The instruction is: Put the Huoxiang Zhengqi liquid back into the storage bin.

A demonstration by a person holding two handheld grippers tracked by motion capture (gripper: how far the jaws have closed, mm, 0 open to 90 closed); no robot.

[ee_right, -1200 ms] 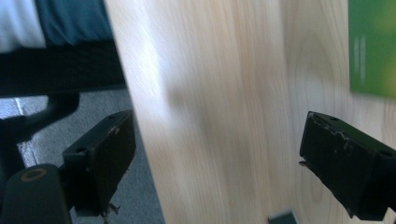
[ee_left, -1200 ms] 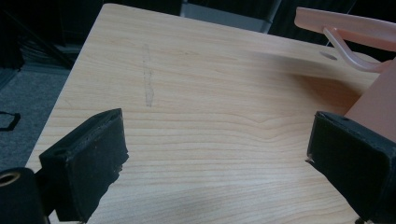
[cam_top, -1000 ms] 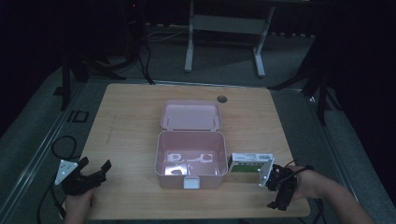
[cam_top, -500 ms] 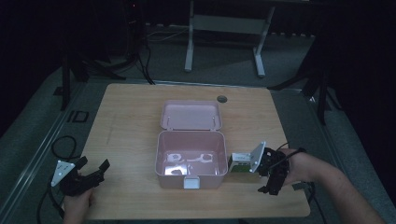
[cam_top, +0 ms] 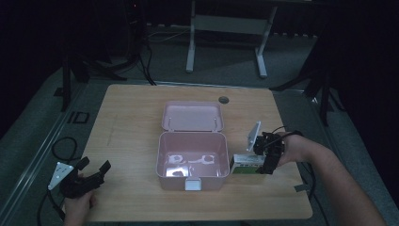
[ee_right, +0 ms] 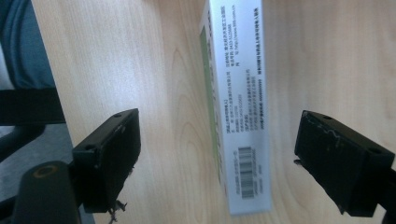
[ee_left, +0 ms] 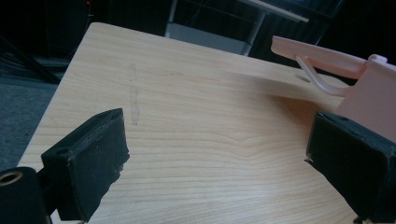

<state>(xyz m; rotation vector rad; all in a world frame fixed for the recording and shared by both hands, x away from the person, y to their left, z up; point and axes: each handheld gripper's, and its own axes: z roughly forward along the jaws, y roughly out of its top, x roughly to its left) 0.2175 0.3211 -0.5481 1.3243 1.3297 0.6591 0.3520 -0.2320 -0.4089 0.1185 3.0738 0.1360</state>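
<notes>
An open pink box (cam_top: 164, 157) stands mid-table, its lid (cam_top: 192, 116) lying back flat. Just right of the box lies a small white and green carton (cam_top: 244, 165). My right gripper (cam_top: 267, 157) hovers directly above that carton, open. In the right gripper view the carton (ee_right: 238, 102) lies lengthwise between the two spread jaws of the right gripper (ee_right: 222, 140), touching neither. My left gripper (cam_top: 91, 172) rests open near the table's front left corner. In the left gripper view the left gripper (ee_left: 219, 158) holds nothing, with the pink box (ee_left: 369, 93) off to the right.
Pale shapes inside the box are too dim to identify. A round hole (cam_top: 223, 100) sits in the tabletop behind the lid. A black cable (cam_top: 63, 146) loops off the left edge. A metal stand (cam_top: 226, 28) is on the floor beyond the table.
My right gripper has swung left and forward from the table's right edge to above the carton, and its hand has turned. The left gripper has stayed put.
</notes>
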